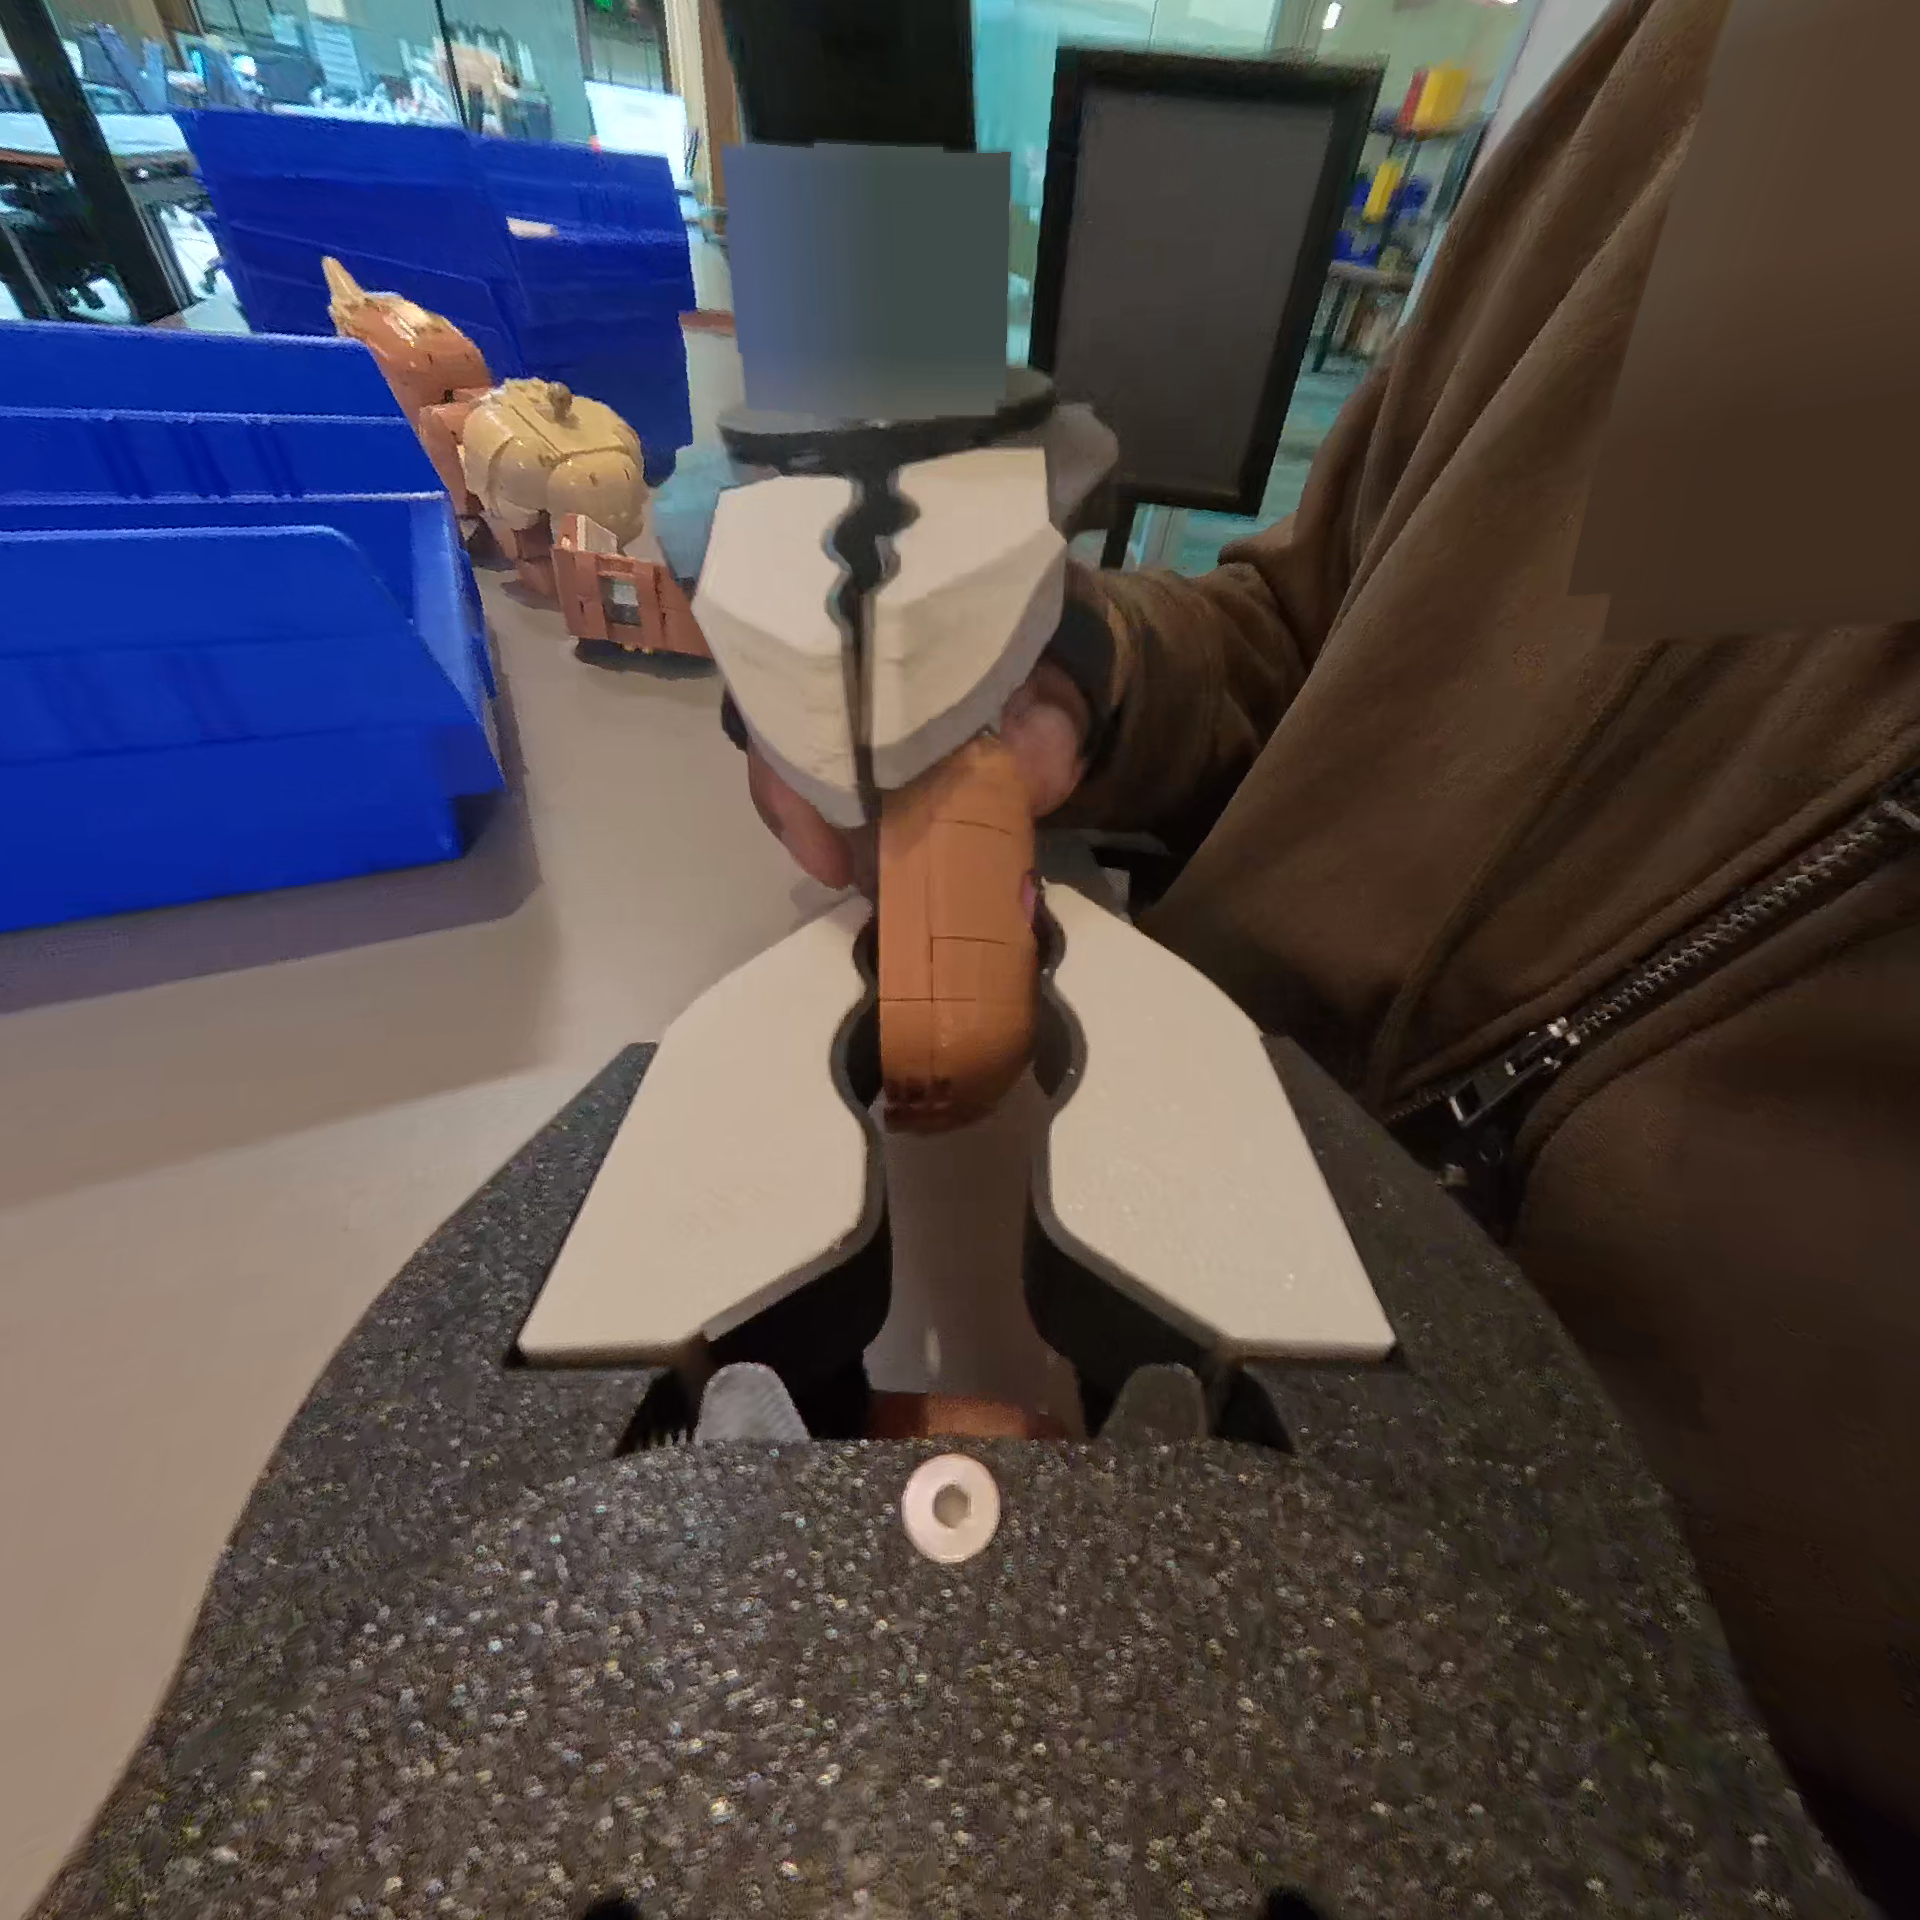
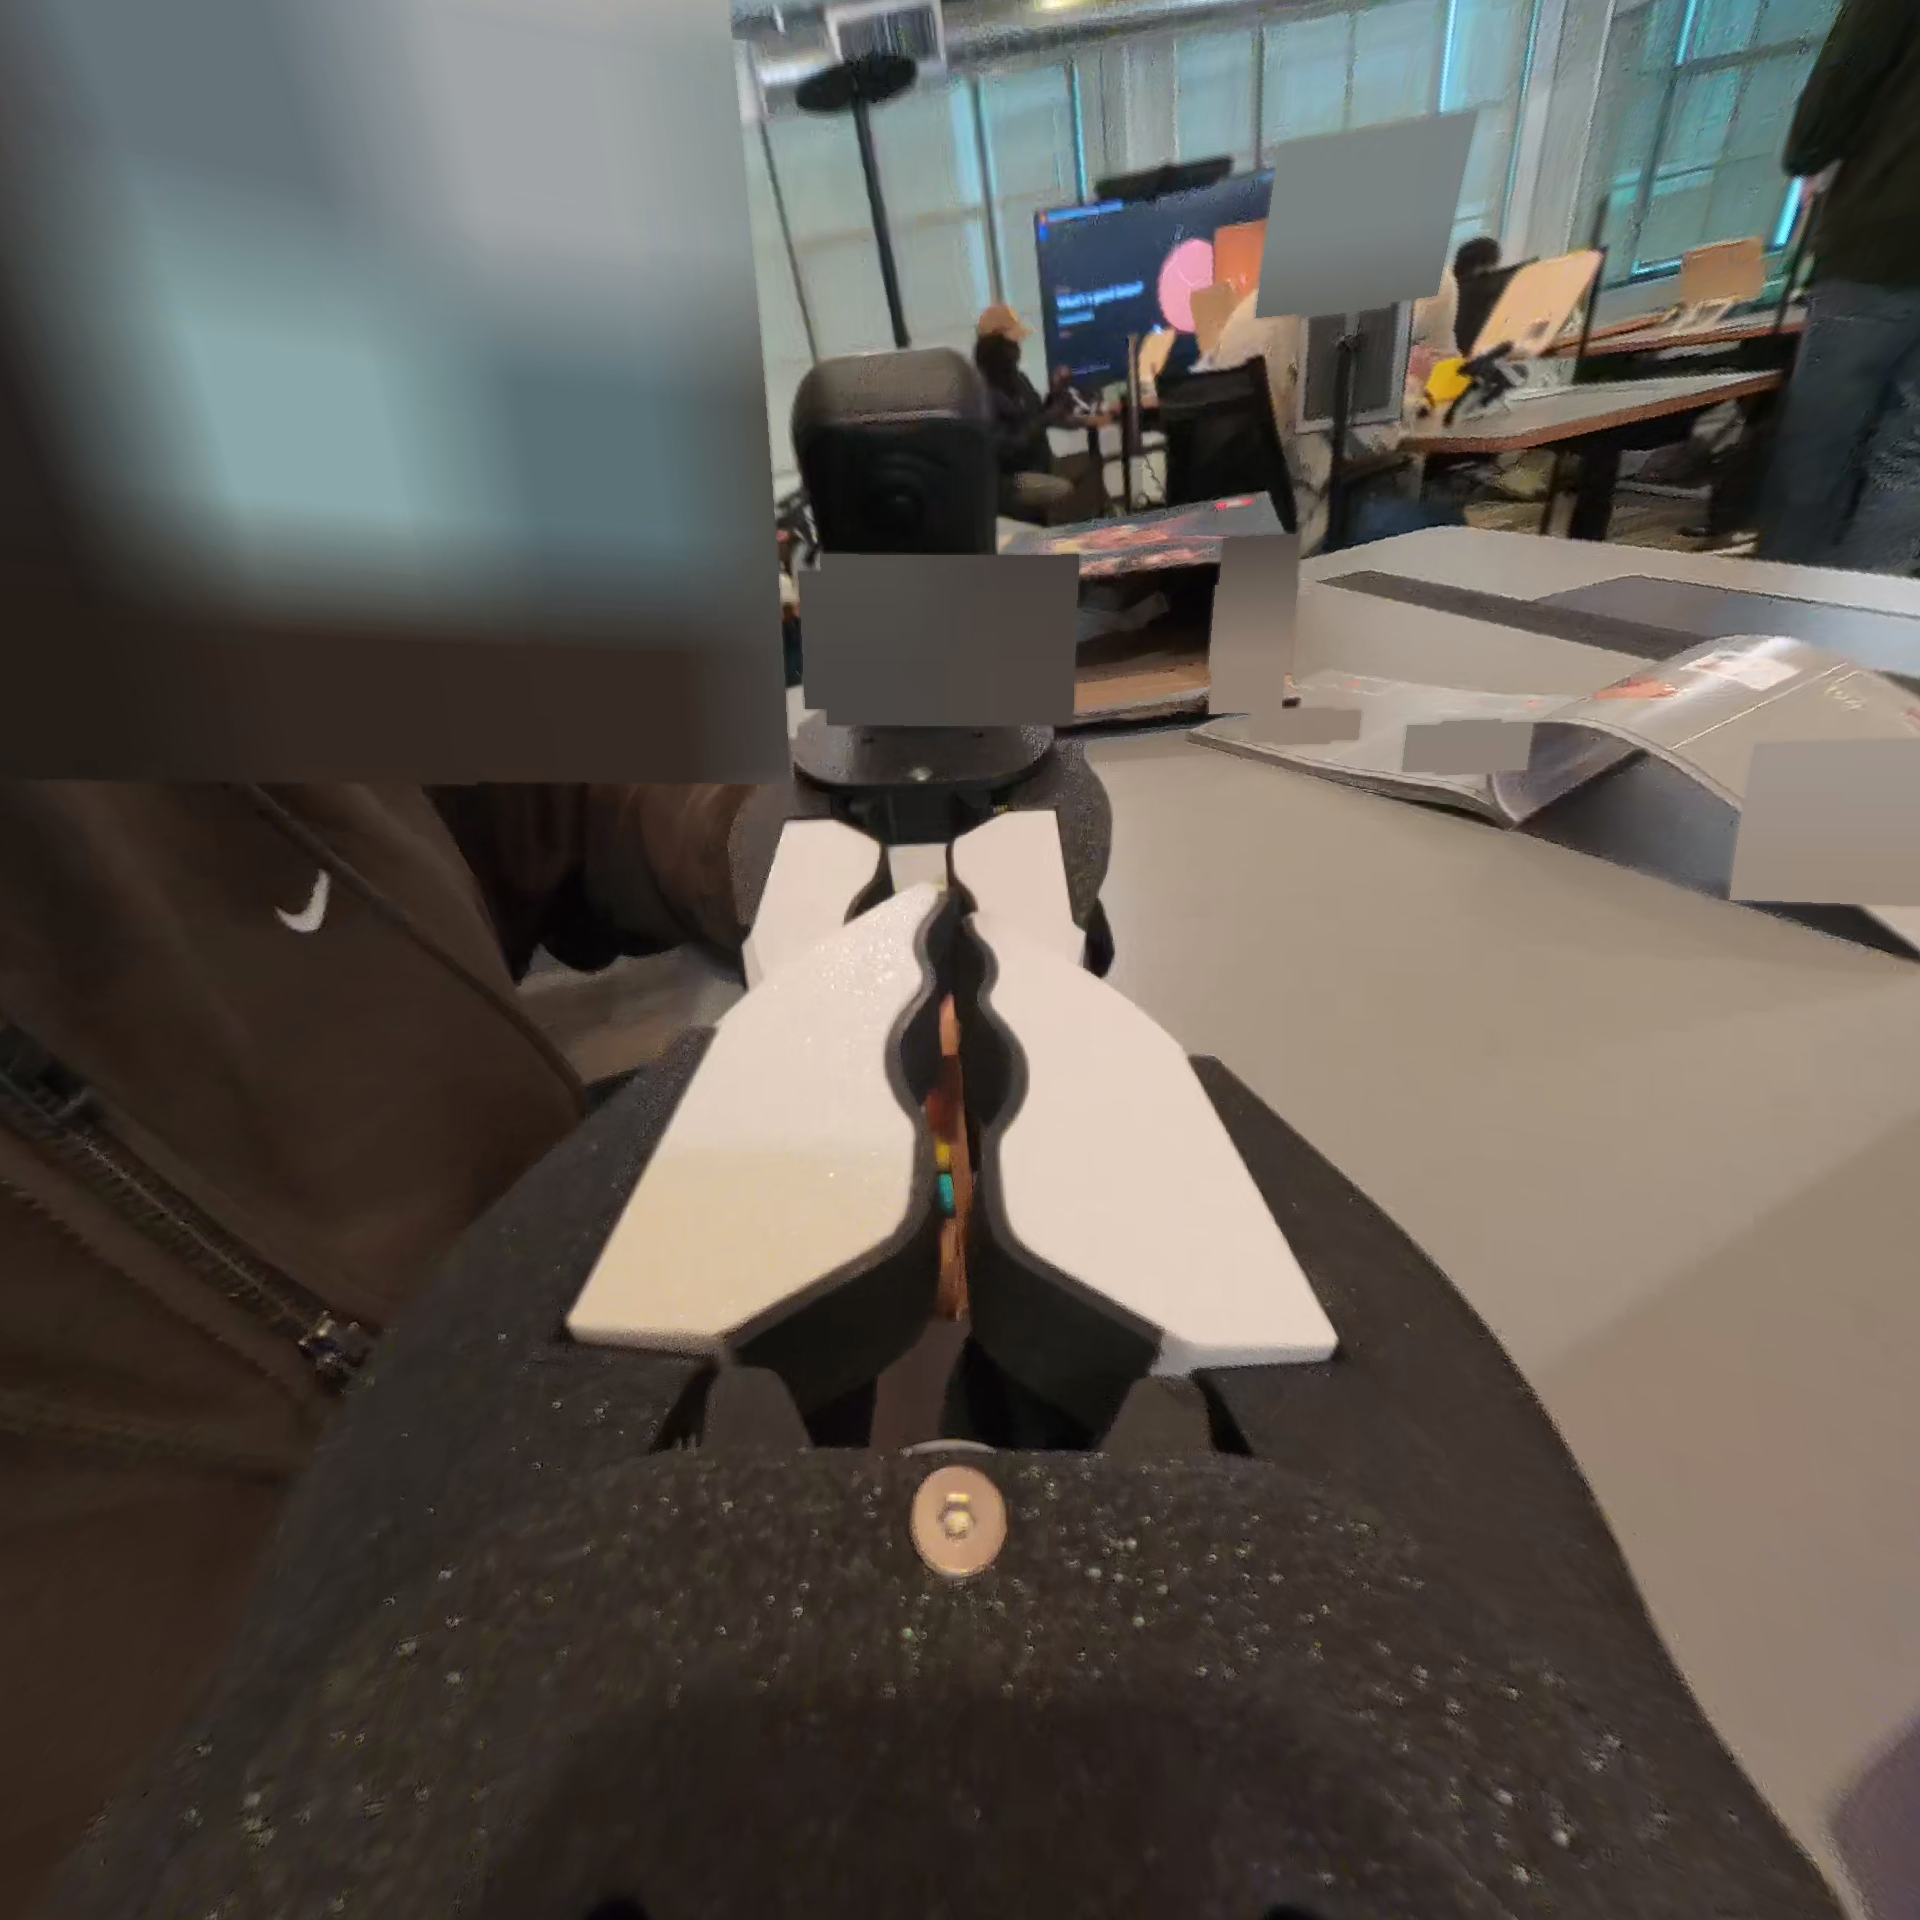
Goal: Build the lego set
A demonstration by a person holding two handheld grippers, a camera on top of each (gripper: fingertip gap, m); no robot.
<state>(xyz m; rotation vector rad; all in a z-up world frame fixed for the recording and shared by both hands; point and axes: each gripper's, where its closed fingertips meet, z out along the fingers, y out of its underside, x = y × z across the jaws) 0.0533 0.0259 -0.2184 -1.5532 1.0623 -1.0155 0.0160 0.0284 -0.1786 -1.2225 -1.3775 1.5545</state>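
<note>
My left gripper (image 1: 954, 920) is shut on a brown curved lego piece (image 1: 961, 997), held above the grey table (image 1: 260, 1195). Both pads press on its sides. My right gripper (image 1: 862, 800) faces it from the far side. Its fingers are closed together, and the tips sit at the far end of the brown piece. In the right wrist view my right gripper (image 2: 948, 920) is shut. A sliver of the brown piece (image 2: 948, 1101) shows through the wavy slit between its fingers. The left gripper (image 2: 920, 873) points back at it just beyond.
Stacked blue bins (image 1: 208, 665) stand at the left. A part-built brown and tan lego model (image 1: 540, 468) sits behind them. A dark screen (image 1: 1195, 281) stands at the back. A person's brown jacket (image 1: 1558, 831) is at the right. An open instruction booklet (image 2: 1558, 727) lies on the table (image 2: 1455, 1143). The tips of one gripper are about 5 cm away from the tips of the other.
</note>
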